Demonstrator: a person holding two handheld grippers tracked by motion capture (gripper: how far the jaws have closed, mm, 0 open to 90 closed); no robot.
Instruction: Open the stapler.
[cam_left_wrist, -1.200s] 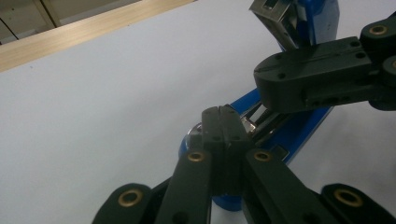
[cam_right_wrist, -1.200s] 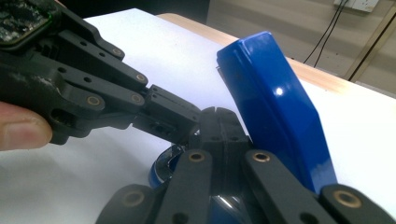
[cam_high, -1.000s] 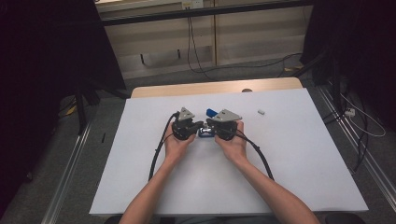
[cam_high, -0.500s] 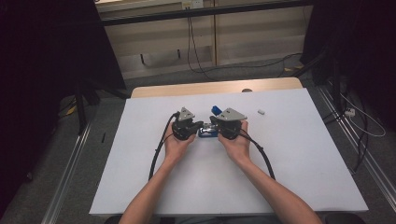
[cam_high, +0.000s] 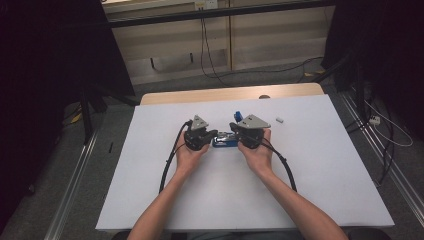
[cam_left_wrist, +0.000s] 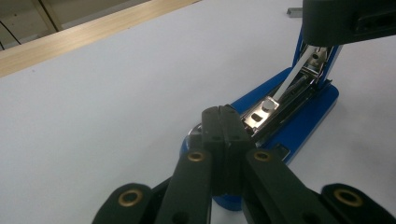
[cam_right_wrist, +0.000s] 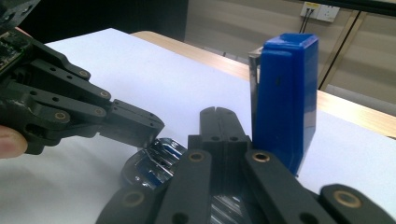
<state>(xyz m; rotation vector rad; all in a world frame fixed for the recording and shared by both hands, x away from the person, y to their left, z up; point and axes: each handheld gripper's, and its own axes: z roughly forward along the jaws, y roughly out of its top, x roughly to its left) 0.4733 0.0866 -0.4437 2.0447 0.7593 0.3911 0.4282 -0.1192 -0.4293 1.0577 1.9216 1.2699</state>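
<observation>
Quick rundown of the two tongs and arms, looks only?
Both tongs, left and right, are black, with linkage bars pinned by brass-ringed pivots. Each carries a grey three-cornered plate on top and trails a black cable. Forearms are bare, no sleeves.

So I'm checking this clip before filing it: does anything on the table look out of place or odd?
The blue stapler between the two grippers lies with its top cover swung upright, leaving the metal staple channel bare. A small white piece lies apart on the white table, to the right; what it is cannot be told.
</observation>
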